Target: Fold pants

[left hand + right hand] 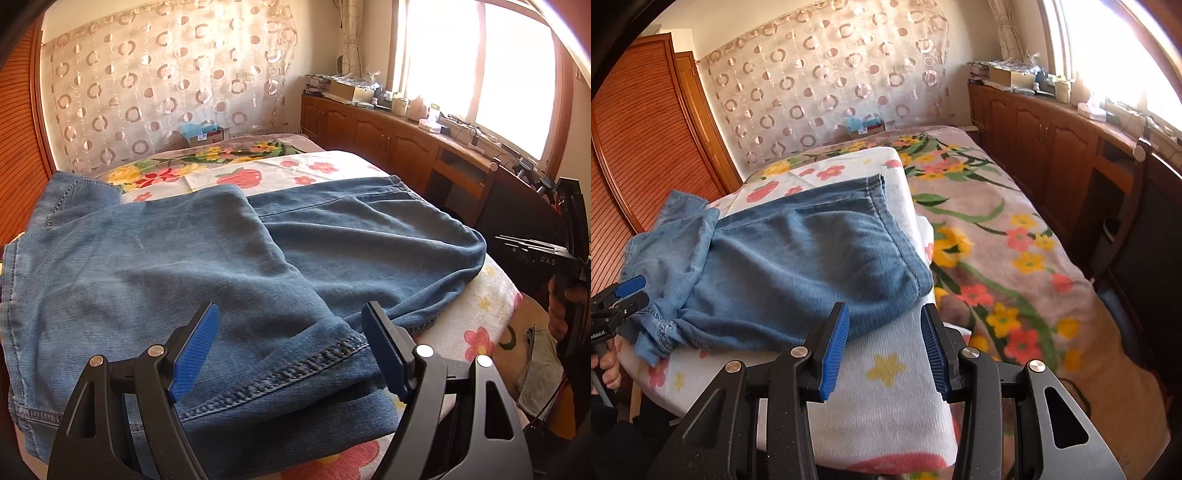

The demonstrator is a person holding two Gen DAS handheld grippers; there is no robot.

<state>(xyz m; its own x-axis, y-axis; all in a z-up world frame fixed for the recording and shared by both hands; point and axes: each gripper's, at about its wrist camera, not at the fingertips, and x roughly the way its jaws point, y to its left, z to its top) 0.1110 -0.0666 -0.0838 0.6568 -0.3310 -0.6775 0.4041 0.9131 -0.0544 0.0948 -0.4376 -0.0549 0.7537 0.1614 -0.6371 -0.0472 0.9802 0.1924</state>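
Blue denim pants (pixel 207 258) lie folded over themselves on a white flowered towel (pixel 469 332) that covers a raised pad on the bed. My left gripper (pixel 290 347) is open and hovers over a stitched hem (pixel 295 369) at the near edge; the pads do not press on it. In the right wrist view the pants (pixel 798 266) lie to the left and ahead. My right gripper (pixel 884 350) stands open just off their right edge, with only the bare towel (pixel 886 369) between its fingers. The left gripper (pixel 624 295) shows at that view's left edge, by the bunched hem.
A flowered blanket (pixel 997 240) covers the bed to the right of the pad. A slatted wooden wardrobe (pixel 646 129) stands on the left. Cluttered wooden cabinets (pixel 369 125) run under the window. A cardboard box (pixel 203 134) sits at the bed's head. A hand (pixel 557 314) holds the right gripper's handle.
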